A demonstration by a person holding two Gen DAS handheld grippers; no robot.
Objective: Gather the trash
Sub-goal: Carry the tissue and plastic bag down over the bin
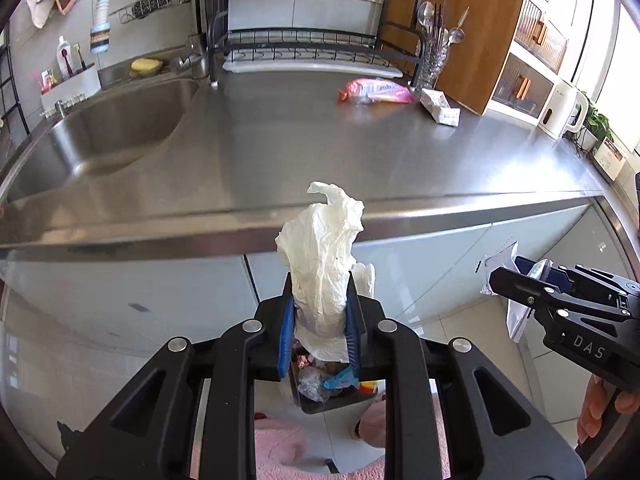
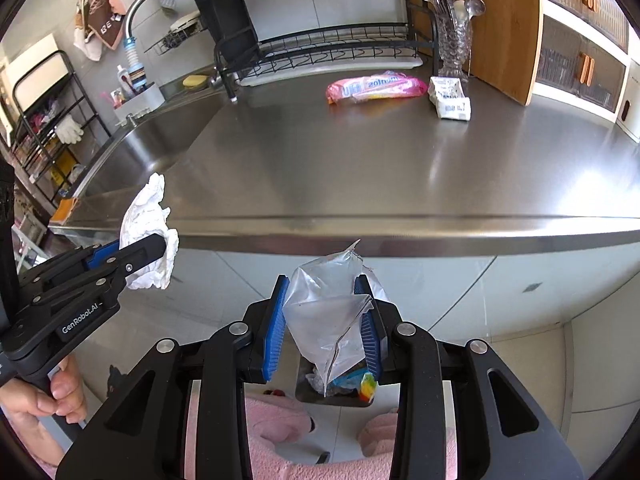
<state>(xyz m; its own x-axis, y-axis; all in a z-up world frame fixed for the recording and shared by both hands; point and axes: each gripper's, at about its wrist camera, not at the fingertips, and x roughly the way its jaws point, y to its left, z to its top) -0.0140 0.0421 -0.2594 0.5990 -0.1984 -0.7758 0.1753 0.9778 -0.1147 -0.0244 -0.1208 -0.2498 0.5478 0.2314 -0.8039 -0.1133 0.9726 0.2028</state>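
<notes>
My left gripper (image 1: 320, 320) is shut on a crumpled white paper towel (image 1: 320, 256), held in front of the counter edge above a small bin (image 1: 332, 396) on the floor that holds several wrappers. My right gripper (image 2: 326, 320) is shut on a clear plastic bag (image 2: 332, 312), also above the bin (image 2: 340, 394). Each gripper shows in the other's view: the right gripper (image 1: 504, 276) with its bag, the left gripper (image 2: 160, 246) with the towel (image 2: 146, 216). A pink snack wrapper (image 1: 376, 91) (image 2: 376, 86) and a small white carton (image 1: 440, 106) (image 2: 450, 98) lie at the back of the steel counter (image 1: 320, 152).
A sink (image 1: 108, 132) with a faucet (image 1: 108, 8) is at the left. A black dish rack (image 1: 312, 48), a glass of cutlery (image 1: 436, 48), a wooden board (image 1: 468, 32) and a white kettle (image 1: 562, 108) line the back and right. Pink slippers (image 1: 280, 448) are below.
</notes>
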